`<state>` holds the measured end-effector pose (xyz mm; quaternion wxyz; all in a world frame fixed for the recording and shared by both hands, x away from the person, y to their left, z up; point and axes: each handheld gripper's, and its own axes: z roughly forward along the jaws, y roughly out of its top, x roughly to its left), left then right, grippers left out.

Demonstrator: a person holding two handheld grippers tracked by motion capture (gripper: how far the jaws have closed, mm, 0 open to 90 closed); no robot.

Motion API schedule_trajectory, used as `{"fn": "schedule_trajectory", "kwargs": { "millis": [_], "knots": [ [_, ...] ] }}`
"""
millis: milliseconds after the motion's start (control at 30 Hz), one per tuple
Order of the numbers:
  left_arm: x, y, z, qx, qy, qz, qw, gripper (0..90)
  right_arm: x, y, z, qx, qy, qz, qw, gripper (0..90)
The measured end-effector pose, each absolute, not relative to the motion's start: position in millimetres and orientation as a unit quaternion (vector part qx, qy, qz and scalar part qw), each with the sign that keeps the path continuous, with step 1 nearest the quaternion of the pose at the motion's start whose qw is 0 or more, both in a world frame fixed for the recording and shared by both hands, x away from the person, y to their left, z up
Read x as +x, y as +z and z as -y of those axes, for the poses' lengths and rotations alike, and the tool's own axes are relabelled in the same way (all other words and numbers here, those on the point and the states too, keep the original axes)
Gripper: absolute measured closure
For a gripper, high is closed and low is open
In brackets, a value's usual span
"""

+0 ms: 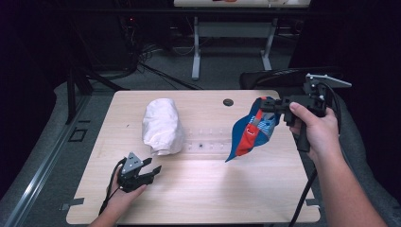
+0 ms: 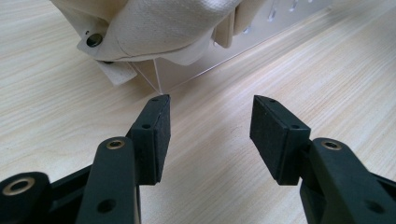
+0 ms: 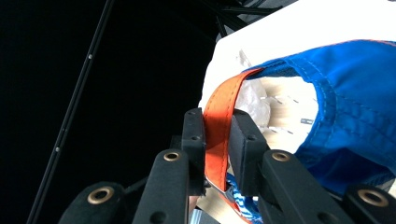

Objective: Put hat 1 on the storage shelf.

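we have the right tongs (image 3: 217,140) clamped on the orange strap (image 3: 219,121) of a soft blue fabric bag (image 1: 250,130), hanging limp below them (light, floppy); left tongs (image 2: 210,126) gape empty near the cream cloth bundle (image 2: 163,28).

Blue bag (image 1: 253,130) with orange strap (image 3: 217,135), red print, hanging off the table, perhaps slightly tilted

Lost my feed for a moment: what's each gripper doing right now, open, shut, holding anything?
Left gripper: open, empty, low over the table near the white cloth bag.
Right gripper: shut on the orange strap of the blue bag, held off the table.
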<state>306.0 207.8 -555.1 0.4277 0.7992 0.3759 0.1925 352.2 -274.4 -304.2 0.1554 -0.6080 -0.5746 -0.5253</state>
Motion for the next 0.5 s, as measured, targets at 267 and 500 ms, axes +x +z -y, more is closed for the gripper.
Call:
{"fn": "schedule_trajectory", "kwargs": {
  "millis": [267, 500],
  "knots": [
    [307.7, -556.1, -208.3, 0.798, 0.191, -0.378, 0.428, 48.3, 372.5, -296.9, 262.7, -0.609, -0.512, 0.587, 0.151, 77.8],
    [308.3, -556.3, -209.2, 0.800, 0.192, -0.377, 0.426, 48.3, 385.0, -295.0, 254.5, -0.608, -0.506, 0.592, 0.155, 77.8]
  ]
}}
